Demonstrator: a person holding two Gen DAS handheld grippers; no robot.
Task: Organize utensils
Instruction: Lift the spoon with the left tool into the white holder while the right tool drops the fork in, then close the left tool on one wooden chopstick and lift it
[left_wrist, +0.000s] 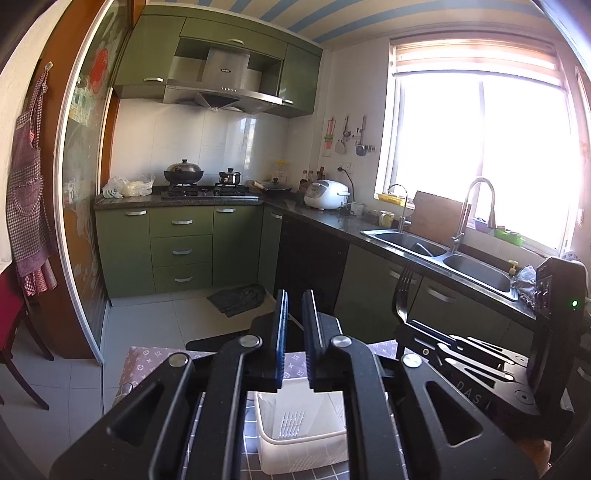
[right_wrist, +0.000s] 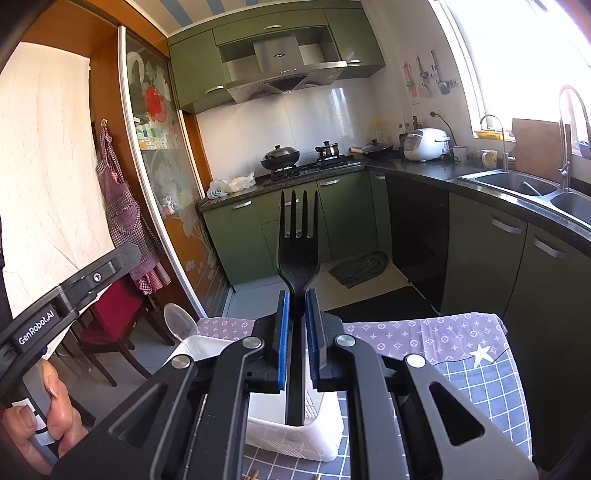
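Currently right tool (right_wrist: 297, 295) clamps black fork (right_wrist: 298, 240) by its handle, tines up, above white utensil basket (right_wrist: 295, 439) on desk. Left tool (left_wrist: 294, 299) slightly parted, holding nothing.

both wrist views face the stove (left_wrist: 205, 190), sharing the white basket (right_wrist: 295, 435).

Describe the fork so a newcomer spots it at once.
Start at the table with the purple cloth, then the white bin on it. Above the bin, the right gripper's jaws clamp a black fork, tines up, unlike the clear spoon beside the bin.
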